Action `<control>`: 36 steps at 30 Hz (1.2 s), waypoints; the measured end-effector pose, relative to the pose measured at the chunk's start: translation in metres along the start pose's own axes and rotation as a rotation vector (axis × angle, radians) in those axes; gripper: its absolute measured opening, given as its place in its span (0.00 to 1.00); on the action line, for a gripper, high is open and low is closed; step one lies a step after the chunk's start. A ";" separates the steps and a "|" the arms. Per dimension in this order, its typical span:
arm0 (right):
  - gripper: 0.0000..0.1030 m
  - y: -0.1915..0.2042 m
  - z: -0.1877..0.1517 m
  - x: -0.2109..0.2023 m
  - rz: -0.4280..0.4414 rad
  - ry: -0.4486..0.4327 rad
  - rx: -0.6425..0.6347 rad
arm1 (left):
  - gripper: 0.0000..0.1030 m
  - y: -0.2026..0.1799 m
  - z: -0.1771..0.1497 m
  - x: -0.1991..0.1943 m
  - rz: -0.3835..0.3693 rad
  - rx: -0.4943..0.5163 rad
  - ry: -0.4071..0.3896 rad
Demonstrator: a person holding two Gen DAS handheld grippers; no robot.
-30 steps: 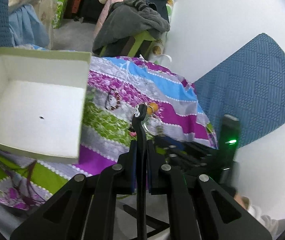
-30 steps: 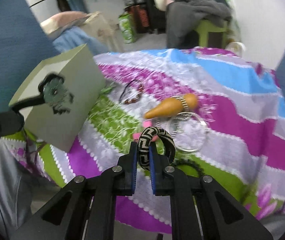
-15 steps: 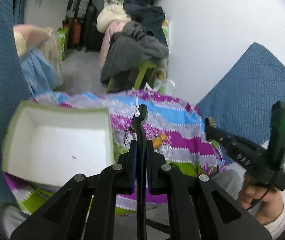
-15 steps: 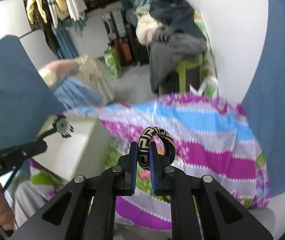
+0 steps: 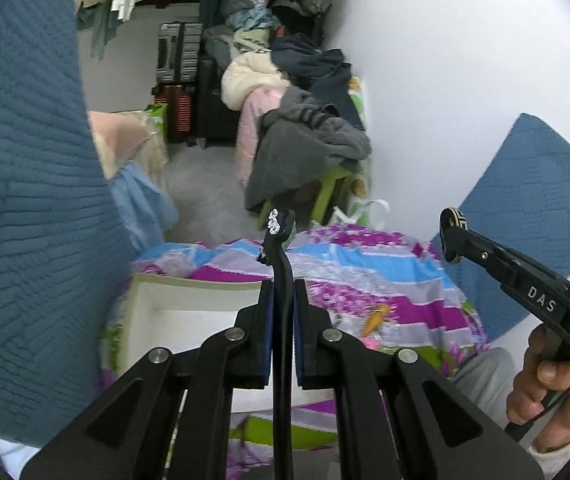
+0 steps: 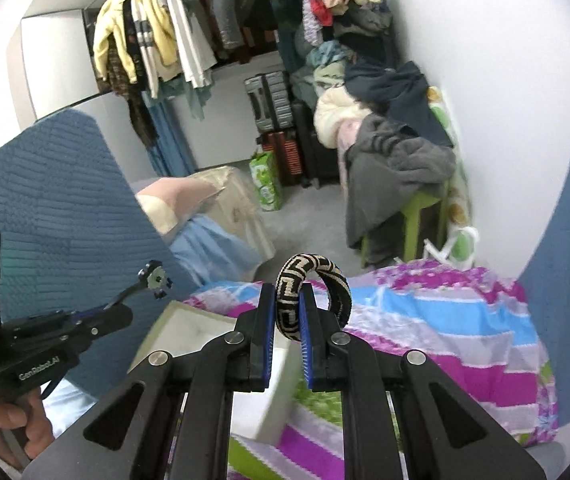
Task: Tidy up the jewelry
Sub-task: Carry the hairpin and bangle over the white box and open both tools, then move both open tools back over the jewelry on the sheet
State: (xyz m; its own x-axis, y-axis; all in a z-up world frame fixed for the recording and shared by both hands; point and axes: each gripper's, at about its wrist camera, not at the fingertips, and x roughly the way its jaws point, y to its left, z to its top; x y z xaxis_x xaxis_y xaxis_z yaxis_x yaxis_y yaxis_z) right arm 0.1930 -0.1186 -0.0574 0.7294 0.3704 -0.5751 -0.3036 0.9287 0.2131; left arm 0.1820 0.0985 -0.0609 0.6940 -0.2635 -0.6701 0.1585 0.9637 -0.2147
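My left gripper [image 5: 283,312] is shut on a black hair clip [image 5: 281,240] with white stones at its tip, held high above the table. It also shows in the right wrist view [image 6: 156,278]. My right gripper [image 6: 288,312] is shut on a black-and-beige patterned bangle [image 6: 313,288], also held high; it shows in the left wrist view [image 5: 453,236]. A white open box [image 5: 189,304] [image 6: 189,332] sits on the colourful striped cloth [image 5: 365,276] below both. An orange carrot-shaped piece [image 5: 377,318] lies on the cloth.
Blue quilted panels [image 5: 25,200] [image 6: 565,240] stand on both sides of the table. A green stool piled with clothes [image 6: 397,160] stands behind it, with suitcases [image 6: 273,100] and a rail of hanging clothes [image 6: 165,40] farther back. White wall on the right.
Both grippers have risen well above the table and pulled back, each still holding its item. The box and cloth now look smaller and lower in both views.
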 end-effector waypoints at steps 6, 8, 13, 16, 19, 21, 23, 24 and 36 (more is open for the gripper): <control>0.10 0.029 -0.035 0.056 0.061 0.139 -0.036 | 0.08 0.047 -0.026 0.028 0.038 -0.052 0.066; 0.11 0.036 -0.049 0.075 0.074 0.187 -0.046 | 0.08 0.060 -0.037 0.042 0.039 -0.071 0.096; 0.11 0.048 -0.076 0.111 0.078 0.274 -0.065 | 0.08 0.079 -0.057 0.074 0.062 -0.082 0.164; 0.11 0.051 -0.090 0.126 0.077 0.315 -0.082 | 0.08 0.084 -0.068 0.084 0.071 -0.084 0.191; 0.11 0.051 -0.097 0.135 0.075 0.339 -0.085 | 0.08 0.089 -0.077 0.094 0.070 -0.100 0.214; 0.12 0.050 -0.100 0.138 0.075 0.357 -0.088 | 0.08 0.091 -0.082 0.095 0.074 -0.106 0.221; 0.32 0.048 -0.101 0.140 0.084 0.365 -0.087 | 0.08 0.091 -0.082 0.094 0.091 -0.106 0.215; 0.39 0.047 -0.100 0.138 0.091 0.361 -0.084 | 0.09 0.091 -0.082 0.093 0.097 -0.109 0.215; 0.47 0.031 -0.050 0.070 0.110 0.172 -0.136 | 0.54 0.063 -0.059 0.050 0.091 -0.091 0.100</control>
State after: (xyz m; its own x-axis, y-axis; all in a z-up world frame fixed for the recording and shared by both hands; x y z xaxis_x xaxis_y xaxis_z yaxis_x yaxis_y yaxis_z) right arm 0.2036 -0.0650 -0.1307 0.5759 0.4494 -0.6829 -0.4633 0.8677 0.1803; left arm 0.1856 0.1429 -0.1500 0.6283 -0.1821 -0.7564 0.0305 0.9772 -0.2100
